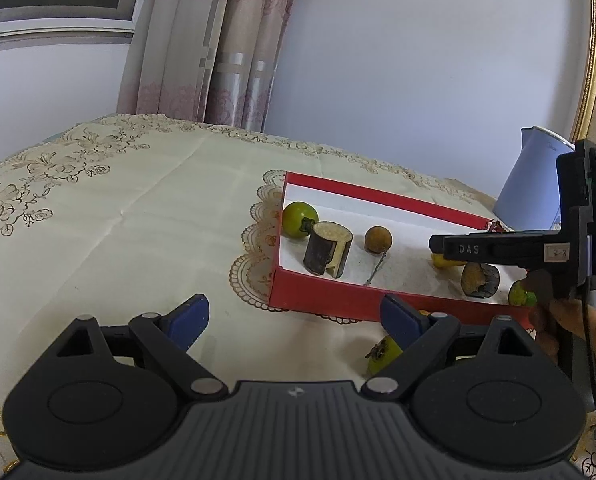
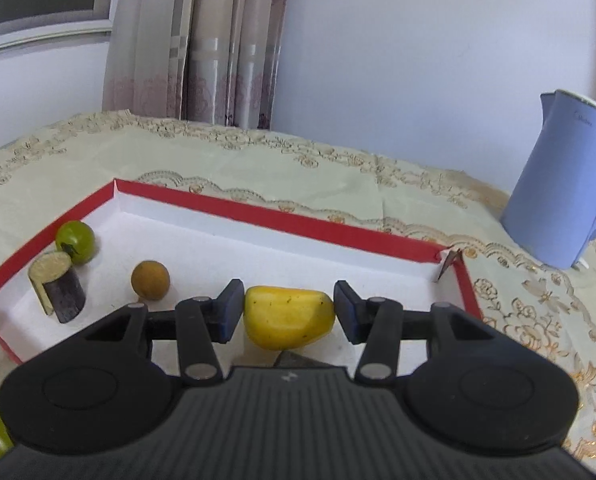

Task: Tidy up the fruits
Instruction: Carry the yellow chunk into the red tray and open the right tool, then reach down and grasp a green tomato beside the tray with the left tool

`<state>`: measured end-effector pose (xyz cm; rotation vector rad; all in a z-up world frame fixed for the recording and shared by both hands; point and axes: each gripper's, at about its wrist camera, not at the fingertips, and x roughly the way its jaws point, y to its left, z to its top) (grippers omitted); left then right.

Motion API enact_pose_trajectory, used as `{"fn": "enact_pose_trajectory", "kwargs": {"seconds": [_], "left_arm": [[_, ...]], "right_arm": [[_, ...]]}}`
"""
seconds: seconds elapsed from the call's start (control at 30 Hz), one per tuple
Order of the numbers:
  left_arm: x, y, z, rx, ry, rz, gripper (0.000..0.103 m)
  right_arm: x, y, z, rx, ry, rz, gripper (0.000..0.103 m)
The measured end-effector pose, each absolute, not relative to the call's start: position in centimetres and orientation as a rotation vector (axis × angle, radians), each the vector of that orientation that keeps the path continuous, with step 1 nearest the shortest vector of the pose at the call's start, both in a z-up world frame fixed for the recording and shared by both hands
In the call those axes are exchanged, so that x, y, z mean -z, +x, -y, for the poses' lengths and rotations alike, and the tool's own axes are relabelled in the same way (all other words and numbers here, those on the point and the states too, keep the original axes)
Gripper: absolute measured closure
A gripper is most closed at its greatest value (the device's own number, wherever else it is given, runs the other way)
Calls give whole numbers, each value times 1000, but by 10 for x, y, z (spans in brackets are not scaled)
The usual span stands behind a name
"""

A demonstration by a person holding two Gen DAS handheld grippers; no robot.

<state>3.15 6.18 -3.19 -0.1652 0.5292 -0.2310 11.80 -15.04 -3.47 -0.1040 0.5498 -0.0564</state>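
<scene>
hovering right tool spread around yellow fruit in red box; left tool spread

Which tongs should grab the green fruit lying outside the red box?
Probably the left tongs: they are open with the green fruit just beside them, while the right tongs straddle the yellow fruit inside the red box.

Matt red cardboard box with a white, grainy paper lining; smooth waxy yellow fruit; glossy green fruit at 10 o'clock; embroidered cream cloth on the counter; smooth blue plastic kettle; ribbed matt black plastic right tool
</scene>
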Motion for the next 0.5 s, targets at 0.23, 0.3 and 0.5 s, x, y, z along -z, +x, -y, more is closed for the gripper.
{"fn": "enact_pose_trajectory", "kwargs": {"seconds": [0.23,0.3,0.5], "left_arm": [[32,33,-62,229,-166,-536,10],[32,32,-61,235,-163,-536,10],[29,25,-54,221,-113,-507,10]], "right_arm": [[20,88,161,66,-32,-458,35],[14,62,168,72,7,-419,30],[26,-10,187,95,110,-373,23]]}}
